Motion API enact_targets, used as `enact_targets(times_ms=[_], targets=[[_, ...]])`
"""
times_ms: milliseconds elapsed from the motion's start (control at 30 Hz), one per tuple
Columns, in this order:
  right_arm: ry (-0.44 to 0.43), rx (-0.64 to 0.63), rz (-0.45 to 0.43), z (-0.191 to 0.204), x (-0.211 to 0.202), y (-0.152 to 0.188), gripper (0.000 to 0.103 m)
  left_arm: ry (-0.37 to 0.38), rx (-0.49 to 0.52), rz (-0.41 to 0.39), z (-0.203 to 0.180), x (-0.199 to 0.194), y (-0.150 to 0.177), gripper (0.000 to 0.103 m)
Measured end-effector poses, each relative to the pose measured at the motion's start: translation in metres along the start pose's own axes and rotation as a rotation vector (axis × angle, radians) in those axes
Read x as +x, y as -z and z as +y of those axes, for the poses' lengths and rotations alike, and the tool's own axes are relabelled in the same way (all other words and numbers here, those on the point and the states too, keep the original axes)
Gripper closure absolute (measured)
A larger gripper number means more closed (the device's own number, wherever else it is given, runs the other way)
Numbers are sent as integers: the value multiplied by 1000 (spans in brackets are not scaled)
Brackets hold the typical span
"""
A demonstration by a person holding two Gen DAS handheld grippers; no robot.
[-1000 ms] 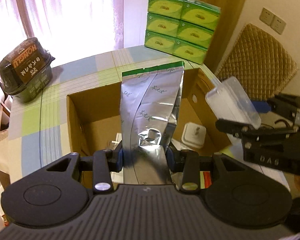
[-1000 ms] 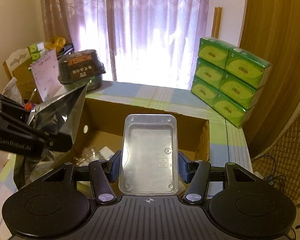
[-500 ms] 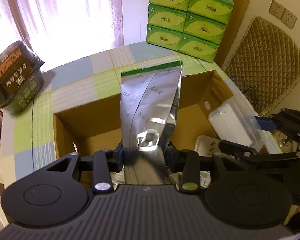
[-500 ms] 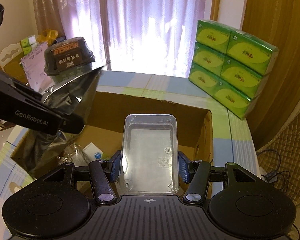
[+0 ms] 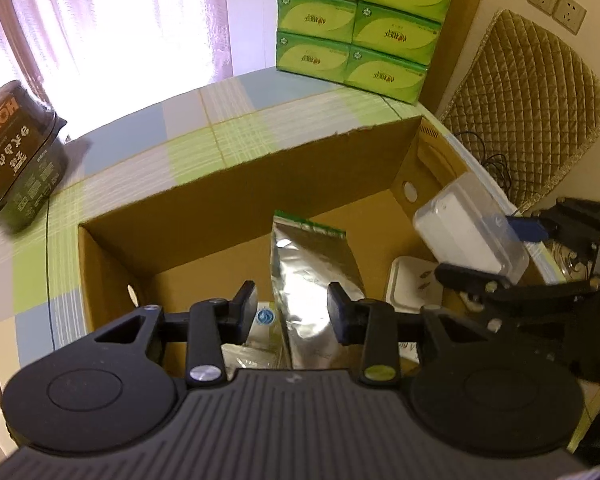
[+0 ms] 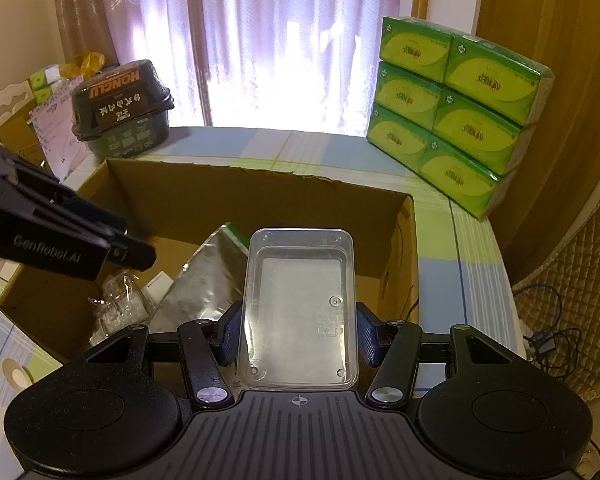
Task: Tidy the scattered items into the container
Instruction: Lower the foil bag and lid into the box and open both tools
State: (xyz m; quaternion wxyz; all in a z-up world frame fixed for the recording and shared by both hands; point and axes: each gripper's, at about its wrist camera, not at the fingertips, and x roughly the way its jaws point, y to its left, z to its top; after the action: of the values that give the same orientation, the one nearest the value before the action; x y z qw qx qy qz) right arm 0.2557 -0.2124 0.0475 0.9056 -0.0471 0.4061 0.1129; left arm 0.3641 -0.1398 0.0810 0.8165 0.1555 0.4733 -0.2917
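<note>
The left gripper (image 5: 292, 314) hangs over the near edge of the cardboard box (image 5: 236, 196) with its jaws apart, and the silver foil pouch (image 5: 314, 276) lies inside the box below the gap, free of both pads. The right gripper (image 6: 298, 334) is clamped on the clear plastic tray (image 6: 300, 308), held above the box's near right corner. Judging by this, the pouch is placed; the next move calls for lowering the tray inside and releasing it.
</note>
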Motion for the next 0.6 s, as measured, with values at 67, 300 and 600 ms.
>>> enact_targets(times_ms=[67,300,600], targets=[[-3,-1,2,1,1,-1,45,-4,-8,3,3,0,5,70],[-7,-6,4,5,5,-3,44,-29,-28,4,14,-6,19,61],[6,32,-41,-1,-3,-2,13,-42,-33,-22,17,-24,37,43]])
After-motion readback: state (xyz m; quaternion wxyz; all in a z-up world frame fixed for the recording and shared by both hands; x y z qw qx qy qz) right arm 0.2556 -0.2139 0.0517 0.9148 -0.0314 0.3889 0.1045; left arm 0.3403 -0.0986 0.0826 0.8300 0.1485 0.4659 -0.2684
